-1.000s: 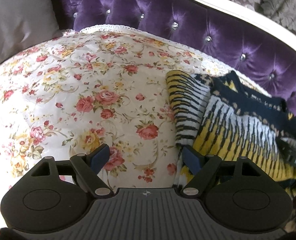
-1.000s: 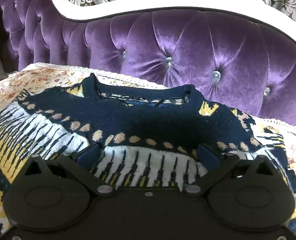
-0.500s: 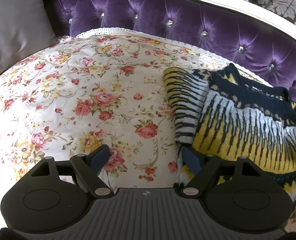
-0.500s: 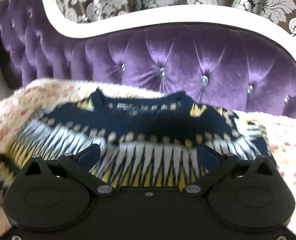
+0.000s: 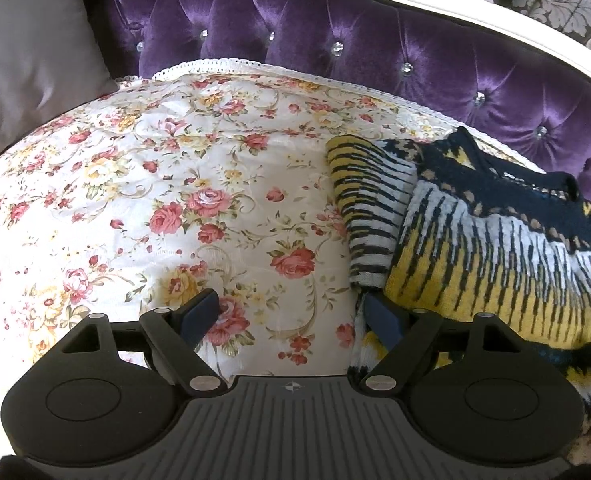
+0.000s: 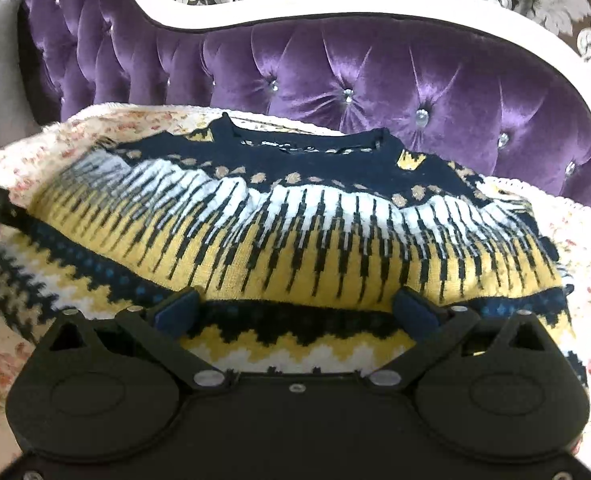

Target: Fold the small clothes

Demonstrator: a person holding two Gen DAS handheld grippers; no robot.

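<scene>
A small knit sweater, navy at the neck with white, yellow and black stripes, lies flat on the floral cover, neck toward the sofa back. In the left wrist view the sweater lies at the right, with its sleeve folded in along its left side. My left gripper is open and empty over the floral cover, its right finger beside the sweater's lower left edge. My right gripper is open and empty over the sweater's lower zigzag band.
A floral quilted cover with a lace edge spreads over the seat. The purple tufted sofa back with white trim rises behind it. A grey cushion leans at the far left.
Both grippers have pulled back from the sofa back, so more of the sweater shows in each view. The jaws stay open. The sweater lies as before.
</scene>
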